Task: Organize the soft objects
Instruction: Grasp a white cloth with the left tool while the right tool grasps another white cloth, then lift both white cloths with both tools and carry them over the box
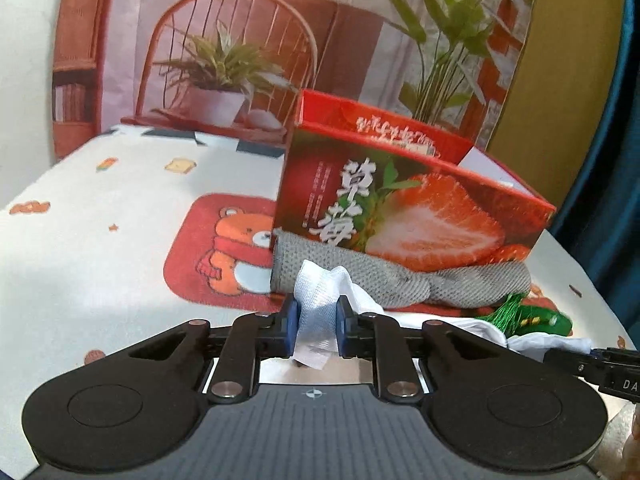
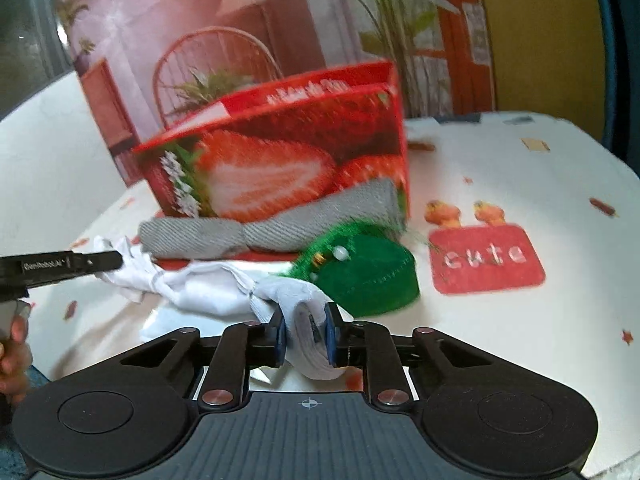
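Observation:
A white cloth [image 1: 320, 292] is stretched between both grippers. My left gripper [image 1: 316, 322] is shut on one end of it. My right gripper [image 2: 306, 336] is shut on the other end [image 2: 312, 320]; the middle of the cloth [image 2: 200, 284] sags over the table. A grey knitted cloth [image 1: 400, 276] lies against the front of a red strawberry box [image 1: 400, 200], which is open at the top. It also shows in the right wrist view [image 2: 260, 228], as does the box [image 2: 280, 160]. A green felt hat [image 2: 368, 272] lies beside the grey cloth, also seen in the left view [image 1: 528, 316].
The table has a white cloth [image 1: 100, 260] with a red bear patch [image 1: 224, 248] and a red "cute" patch [image 2: 486, 258]. A printed backdrop [image 1: 280, 40] stands behind the box. The left gripper's side [image 2: 60, 266] reaches in at the left of the right view.

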A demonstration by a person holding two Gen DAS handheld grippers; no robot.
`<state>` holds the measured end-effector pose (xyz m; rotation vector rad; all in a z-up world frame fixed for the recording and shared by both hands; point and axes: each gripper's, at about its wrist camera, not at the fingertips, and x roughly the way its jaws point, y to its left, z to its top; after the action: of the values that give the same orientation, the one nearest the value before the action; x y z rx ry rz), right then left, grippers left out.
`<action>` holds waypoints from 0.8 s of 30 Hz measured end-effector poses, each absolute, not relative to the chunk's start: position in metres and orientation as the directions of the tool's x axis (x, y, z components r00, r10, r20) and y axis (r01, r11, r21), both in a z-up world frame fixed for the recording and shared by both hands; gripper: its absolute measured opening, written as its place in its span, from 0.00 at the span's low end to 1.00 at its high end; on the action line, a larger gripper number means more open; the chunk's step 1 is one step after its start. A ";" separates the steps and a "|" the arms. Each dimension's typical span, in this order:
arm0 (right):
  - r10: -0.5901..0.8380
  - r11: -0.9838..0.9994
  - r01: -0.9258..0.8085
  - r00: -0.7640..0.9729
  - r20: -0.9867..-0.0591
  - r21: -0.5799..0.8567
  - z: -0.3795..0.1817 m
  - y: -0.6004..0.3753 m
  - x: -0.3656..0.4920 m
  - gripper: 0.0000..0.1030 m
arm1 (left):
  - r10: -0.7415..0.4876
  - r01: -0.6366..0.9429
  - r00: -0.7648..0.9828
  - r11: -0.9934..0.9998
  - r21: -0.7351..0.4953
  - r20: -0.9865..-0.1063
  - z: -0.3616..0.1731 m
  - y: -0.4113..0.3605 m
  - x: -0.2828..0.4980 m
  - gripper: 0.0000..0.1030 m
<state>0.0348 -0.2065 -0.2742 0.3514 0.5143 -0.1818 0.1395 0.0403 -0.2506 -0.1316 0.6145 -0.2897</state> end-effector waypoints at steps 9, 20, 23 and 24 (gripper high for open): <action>-0.074 0.970 0.158 0.915 -0.398 0.182 -0.252 -0.190 0.032 0.15 | -0.314 0.221 0.793 0.947 -0.233 -0.523 -0.246 0.044 0.137 0.18; -0.093 0.966 0.171 0.929 -0.358 0.193 -0.247 -0.200 0.028 0.14 | -0.328 0.249 0.808 0.943 -0.222 -0.489 -0.238 0.043 0.137 0.18; -0.103 0.973 0.164 0.939 -0.328 0.163 -0.236 -0.199 0.029 0.14 | -0.331 0.252 0.828 0.941 -0.226 -0.453 -0.218 0.044 0.140 0.18; -0.103 0.975 0.158 0.946 -0.308 0.157 -0.230 -0.200 0.030 0.14 | -0.336 0.258 0.837 0.939 -0.229 -0.432 -0.210 0.044 0.141 0.17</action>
<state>0.0302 -0.1997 -0.2301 0.1811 0.3034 -0.1337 0.1406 0.0437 -0.2099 -0.1647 0.4865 -0.3156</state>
